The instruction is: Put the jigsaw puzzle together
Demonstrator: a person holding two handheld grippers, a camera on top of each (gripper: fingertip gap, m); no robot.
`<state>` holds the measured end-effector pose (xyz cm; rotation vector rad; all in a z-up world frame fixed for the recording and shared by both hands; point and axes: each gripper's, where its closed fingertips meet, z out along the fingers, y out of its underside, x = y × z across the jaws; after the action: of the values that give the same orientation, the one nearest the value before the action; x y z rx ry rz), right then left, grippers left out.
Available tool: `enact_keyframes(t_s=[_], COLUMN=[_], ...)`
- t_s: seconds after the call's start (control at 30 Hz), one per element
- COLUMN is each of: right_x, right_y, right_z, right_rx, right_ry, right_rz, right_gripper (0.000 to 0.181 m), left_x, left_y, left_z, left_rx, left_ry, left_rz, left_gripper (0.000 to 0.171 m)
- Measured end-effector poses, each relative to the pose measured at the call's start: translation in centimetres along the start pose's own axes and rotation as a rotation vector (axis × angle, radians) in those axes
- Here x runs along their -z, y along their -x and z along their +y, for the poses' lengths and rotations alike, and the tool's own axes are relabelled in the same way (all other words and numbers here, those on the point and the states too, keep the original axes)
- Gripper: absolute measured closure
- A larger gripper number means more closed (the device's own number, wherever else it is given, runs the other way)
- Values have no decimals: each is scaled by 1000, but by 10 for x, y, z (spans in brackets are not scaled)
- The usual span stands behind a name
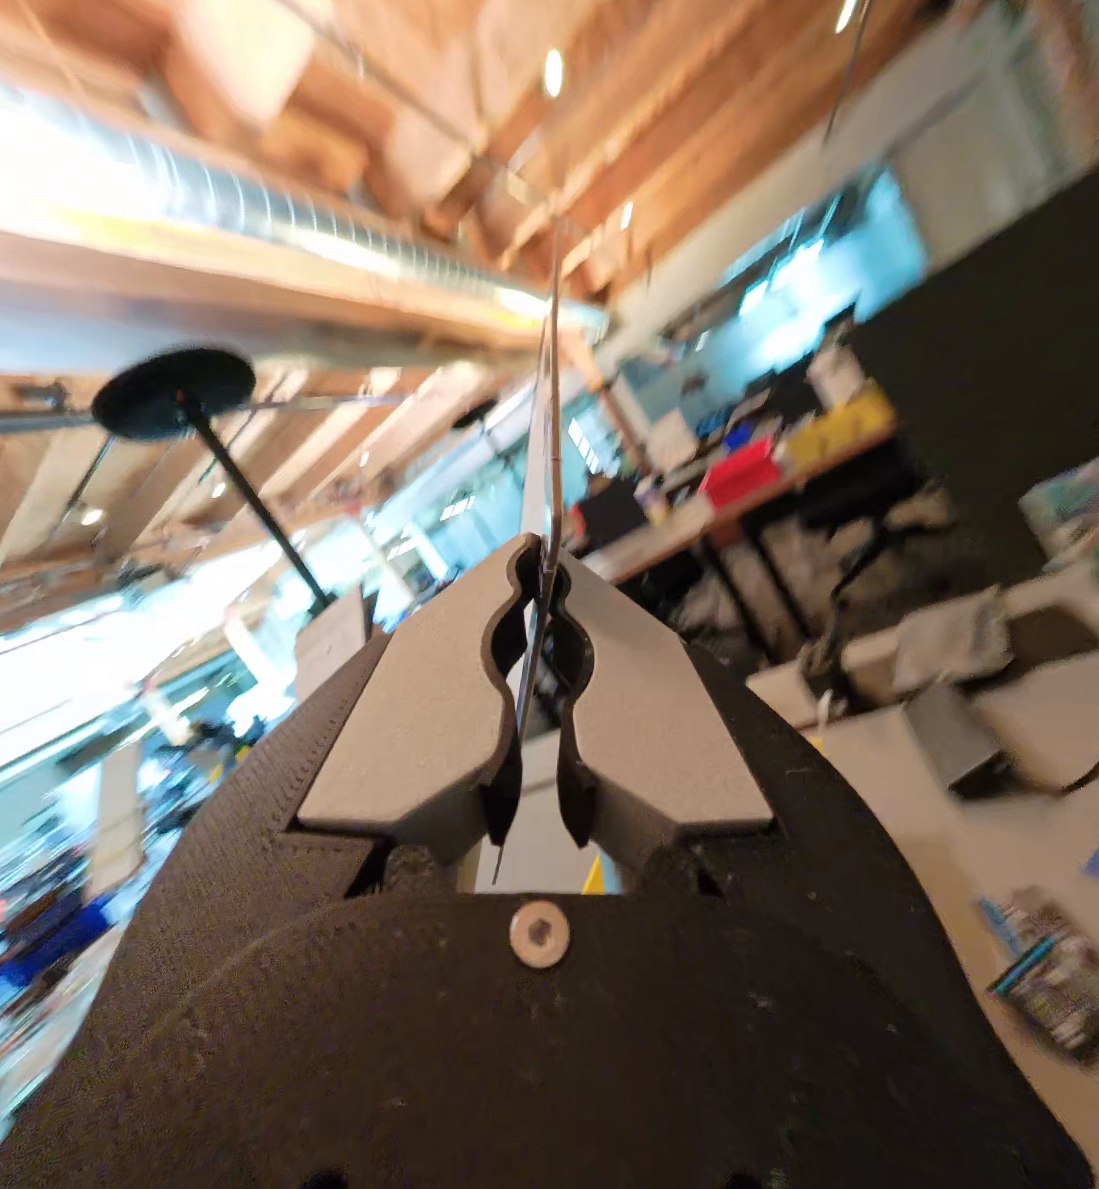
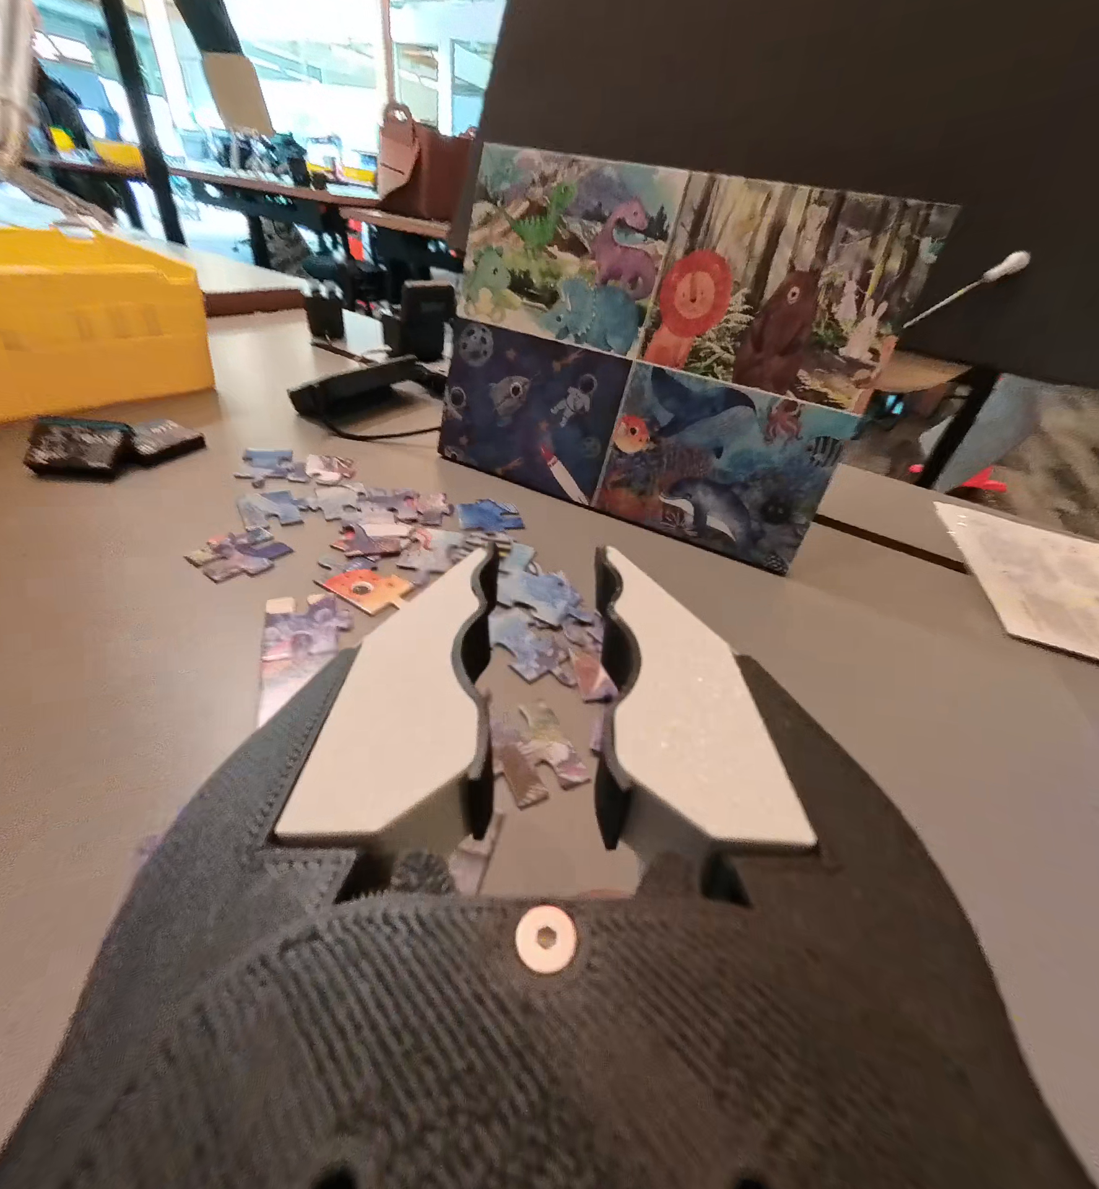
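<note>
Several loose jigsaw pieces (image 2: pixel 366 515), mostly blue and purple with one orange (image 2: pixel 366 589), lie scattered on the grey table (image 2: pixel 115 708). My right gripper (image 2: pixel 545 556) is open and empty, low over the near pieces, some showing between its fingers. The puzzle box (image 2: pixel 662 347), with four pictures, stands upright behind the pieces. My left gripper (image 1: pixel 543 547) is shut on a thin flat sheet (image 1: pixel 550 418) seen edge-on, lifted and pointing up toward the ceiling. What the sheet is cannot be told.
A yellow bin (image 2: pixel 70 322) stands at the far left, two small black packs (image 2: pixel 83 444) in front of it. A black device with a cable (image 2: pixel 353 386) lies behind the pieces. A printed paper (image 2: pixel 1061 579) lies at the right. A black panel (image 2: pixel 791 96) rises behind the box.
</note>
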<state>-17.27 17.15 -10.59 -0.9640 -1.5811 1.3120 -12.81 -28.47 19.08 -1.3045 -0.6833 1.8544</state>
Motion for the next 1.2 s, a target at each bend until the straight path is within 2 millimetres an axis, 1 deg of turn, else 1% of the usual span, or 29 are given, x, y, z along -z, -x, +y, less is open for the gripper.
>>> enact_keyframes(t_s=[0.07,0.13,0.2,0.27,0.3,0.37,0.43,0.47,0.5,0.57,0.63,0.7,0.83,0.87,0.93,1.0,1.03,1.07,1.13,1.2], right_x=[2,6,12,21,27,42,56,58,56,49,44,43,36,35,39,48,53,57,63,73], right_y=[10,27,51,72,81,91,89,84,80,75,72,71,72,73,80,92,97,100,101,97], right_z=[-10,-19,-30,-43,-51,-72,-89,-92,-89,-75,-67,-65,-51,-47,-46,-50,-54,-57,-63,-73], right_rx=[-49,-109,-169,-241,-296,-455,-610,-655,-666,-613,-587,-603,-598,-594,-593,-582,-565,-539,-464,-416], right_ry=[-26,-49,-71,-103,-127,-192,-248,-258,-249,-208,-193,-191,-137,-124,-113,-124,-139,-158,-203,-237], right_rz=[-53,-141,-266,-396,-463,-616,-741,-764,-757,-709,-680,-690,-698,-706,-768,-865,-901,-915,-919,-939], right_gripper=[151,149,140,129,123,114,107,107,107,108,121,126,130,131,141,152,165,174,176,179], left_x=[29,58,80,93,96,99,100,100,99,93,87,81,70,68,66,68,69,72,73,66], left_y=[-9,-29,-50,-75,-92,-128,-161,-174,-186,-208,-226,-233,-234,-236,-241,-247,-251,-253,-254,-257], left_z=[-46,-80,-101,-107,-106,-100,-90,-86,-81,-69,-57,-49,-35,-32,-27,-28,-30,-33,-37,-31], left_rx=[99,267,480,705,810,948,1034,1093,1156,1254,1305,1375,1504,1525,1549,1551,1539,1526,1512,1478], left_ry=[-134,-241,-324,-351,-342,-308,-268,-254,-235,-177,-119,-97,-73,-65,-48,-56,-58,-68,-87,-46], left_rz=[72,216,383,548,635,755,829,863,900,955,990,1014,1042,1057,1080,1127,1157,1193,1218,1197], left_gripper=[171,171,171,171,171,171,171,171,171,171,171,171,171,171,171,171,171,171,171,168])
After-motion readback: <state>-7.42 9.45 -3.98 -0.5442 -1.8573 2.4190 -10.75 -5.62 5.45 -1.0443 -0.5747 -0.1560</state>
